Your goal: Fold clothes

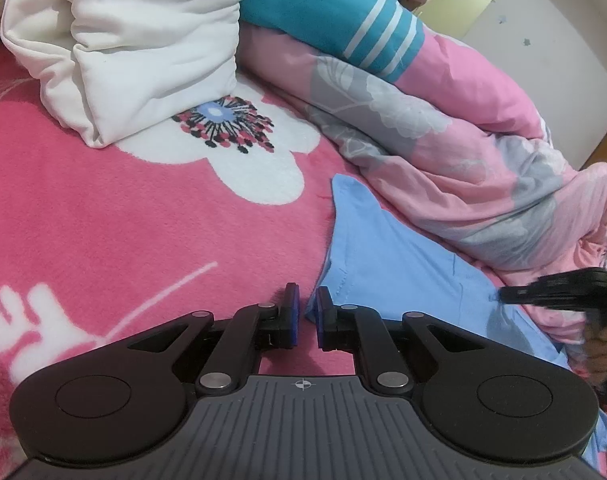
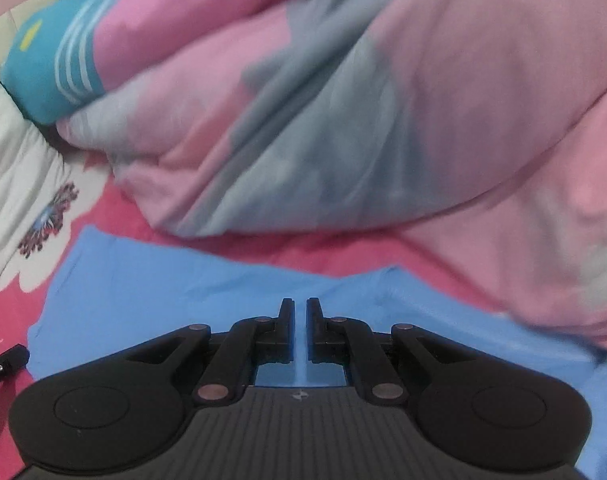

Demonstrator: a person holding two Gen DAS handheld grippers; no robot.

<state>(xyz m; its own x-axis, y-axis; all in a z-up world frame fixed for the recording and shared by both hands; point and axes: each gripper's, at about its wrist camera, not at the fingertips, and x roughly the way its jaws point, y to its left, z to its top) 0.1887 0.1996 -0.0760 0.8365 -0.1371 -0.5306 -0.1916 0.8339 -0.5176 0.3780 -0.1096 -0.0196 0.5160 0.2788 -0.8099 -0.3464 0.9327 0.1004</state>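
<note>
Blue garment lies flat on the bed blanket, its long axis along the pink quilt. Left gripper sits at the garment's near corner; right gripper hangs over its middle. Both nearly closed, empty.

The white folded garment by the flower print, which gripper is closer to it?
Left. The left gripper hovers over the pink blanket just below the white folded garment; the right gripper sits farther off, over the blue garment.
</note>
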